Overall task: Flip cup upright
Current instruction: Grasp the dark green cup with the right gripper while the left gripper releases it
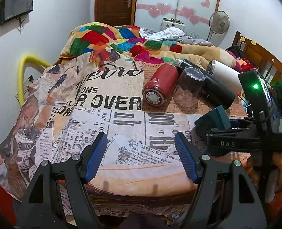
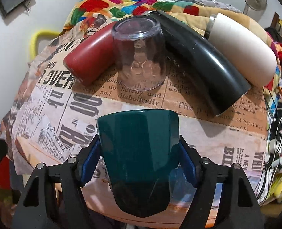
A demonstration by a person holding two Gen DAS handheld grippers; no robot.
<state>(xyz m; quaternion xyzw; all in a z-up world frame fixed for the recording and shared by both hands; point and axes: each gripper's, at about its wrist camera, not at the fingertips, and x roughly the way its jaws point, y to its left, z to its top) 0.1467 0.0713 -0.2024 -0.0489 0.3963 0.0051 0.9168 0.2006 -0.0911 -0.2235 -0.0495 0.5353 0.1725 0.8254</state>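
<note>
My right gripper [image 2: 139,158] is shut on a dark green cup [image 2: 139,158], its blue pads pressing both sides, above the near part of the newspaper-print cloth [image 2: 207,145]. The cup also shows in the left wrist view [image 1: 213,118], held by the right gripper [image 1: 226,141] at the right. My left gripper [image 1: 141,152] is open and empty over the cloth's front part. A clear glass [image 2: 139,55] stands upside down further back, and it shows in the left wrist view [image 1: 190,87] too.
A red flask [image 2: 91,57], a black flask [image 2: 203,63] and a white flask [image 2: 242,49] lie on their sides around the glass. A colourful blanket [image 1: 121,40] is heaped behind. Toys and cables [image 2: 280,152] crowd the right edge.
</note>
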